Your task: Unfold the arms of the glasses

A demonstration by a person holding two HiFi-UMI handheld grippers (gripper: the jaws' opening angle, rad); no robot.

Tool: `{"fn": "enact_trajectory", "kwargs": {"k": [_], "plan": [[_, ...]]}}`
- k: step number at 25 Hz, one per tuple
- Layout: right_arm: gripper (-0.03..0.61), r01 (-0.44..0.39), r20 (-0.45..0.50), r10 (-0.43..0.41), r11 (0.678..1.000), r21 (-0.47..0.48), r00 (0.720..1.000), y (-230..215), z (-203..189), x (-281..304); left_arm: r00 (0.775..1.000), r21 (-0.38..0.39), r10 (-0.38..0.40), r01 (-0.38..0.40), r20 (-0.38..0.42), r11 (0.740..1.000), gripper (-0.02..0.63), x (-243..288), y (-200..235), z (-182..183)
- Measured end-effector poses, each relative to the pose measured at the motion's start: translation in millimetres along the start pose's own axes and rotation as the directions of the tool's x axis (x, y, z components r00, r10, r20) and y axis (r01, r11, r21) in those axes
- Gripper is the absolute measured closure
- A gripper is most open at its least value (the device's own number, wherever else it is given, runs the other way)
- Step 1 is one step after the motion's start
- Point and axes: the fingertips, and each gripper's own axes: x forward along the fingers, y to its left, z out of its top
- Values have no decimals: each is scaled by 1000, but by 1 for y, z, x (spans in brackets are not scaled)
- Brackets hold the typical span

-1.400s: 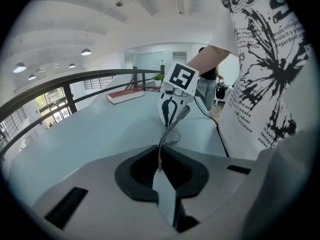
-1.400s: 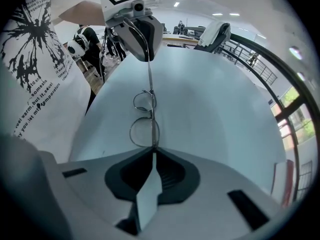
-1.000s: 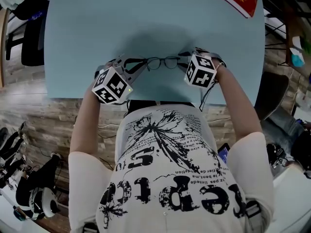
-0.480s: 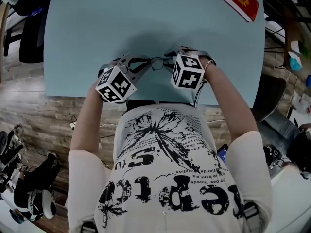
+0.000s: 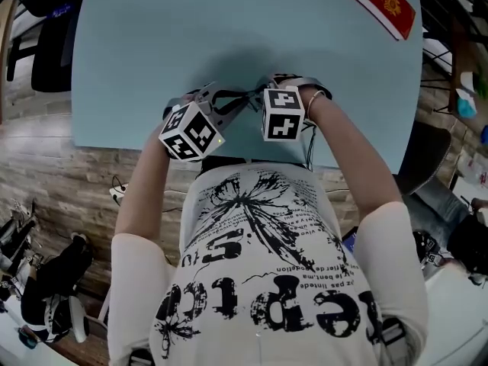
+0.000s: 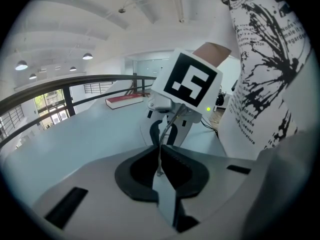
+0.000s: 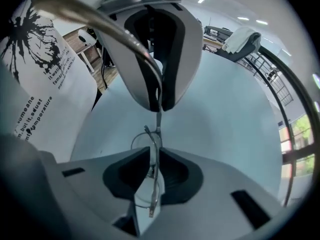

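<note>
The thin metal-framed glasses (image 5: 242, 97) hang just above the light blue table (image 5: 137, 44), mostly hidden between the two grippers. My left gripper (image 5: 219, 104) is shut on one thin arm (image 6: 167, 131), which runs out from between its pads. My right gripper (image 5: 263, 91) points steeply down over the glasses' front. In the right gripper view the rim and lens (image 7: 151, 196) stand edge-on between the jaws of the right gripper (image 7: 154, 156), which are closing, with a narrow gap left at each pad. The left gripper (image 7: 157, 101) holds the arm just beyond.
A red book (image 5: 381, 4) lies at the table's far right corner. The person's torso presses against the near edge (image 5: 252, 158), right under both grippers. Chairs and cables stand on the wooden floor around the table.
My right gripper has moved left toward the left gripper and now stands over the glasses, hiding most of the frame. The left gripper has kept its place and its hold.
</note>
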Motion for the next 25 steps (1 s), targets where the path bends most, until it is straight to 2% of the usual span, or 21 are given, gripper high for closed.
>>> {"fn": "enact_trajectory", "kwargs": {"k": [4, 11, 17, 21, 25], "plan": [[549, 11, -9, -11, 999, -37, 1000, 1, 1, 3, 1000, -2, 0, 0, 5, 1000, 584, -1, -1, -2], [552, 35, 64, -32, 998, -54, 997, 6, 5, -11, 1000, -10, -1, 1, 4, 1000, 584, -4, -4, -9], [553, 147, 162, -136, 988, -56, 977, 2, 1, -42, 1000, -3, 11, -11, 4, 1000, 584, -4, 0, -9], [555, 231, 184, -222, 973, -30, 958, 1, -9, -66, 1000, 19, 14, -14, -3, 1000, 584, -4, 1, -6], [556, 279, 197, -279, 960, 29, 940, 2, -24, -84, 1000, 23, 23, -23, -14, 999, 584, -4, 5, -5]]}}
